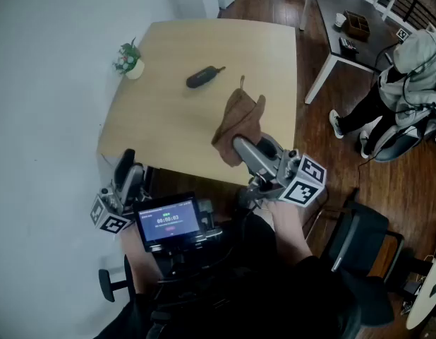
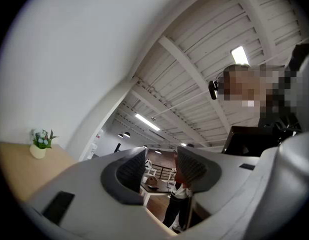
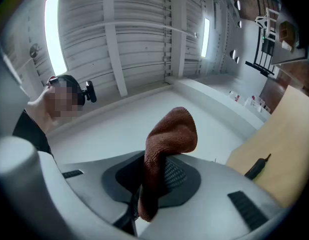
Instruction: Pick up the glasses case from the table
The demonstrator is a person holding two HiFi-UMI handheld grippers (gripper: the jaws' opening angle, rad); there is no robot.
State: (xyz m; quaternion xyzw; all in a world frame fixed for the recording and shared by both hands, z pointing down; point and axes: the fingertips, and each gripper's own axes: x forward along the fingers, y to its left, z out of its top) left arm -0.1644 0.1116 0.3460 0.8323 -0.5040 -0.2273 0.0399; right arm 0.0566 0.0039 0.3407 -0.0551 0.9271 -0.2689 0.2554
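A cloth [image 1: 239, 122] is pinched in the right gripper's [image 1: 239, 145] jaws. The left gripper's [image 2: 161, 170] jaws are held slightly apart. The case [image 1: 202, 77] is seen on the bench [image 1: 204, 37].

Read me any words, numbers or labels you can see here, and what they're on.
Screen in front of the person: pale digits, too small and blurred to read.
Marker cubes: black-and-white square patterns, no letters.
Nothing else carries readable text.
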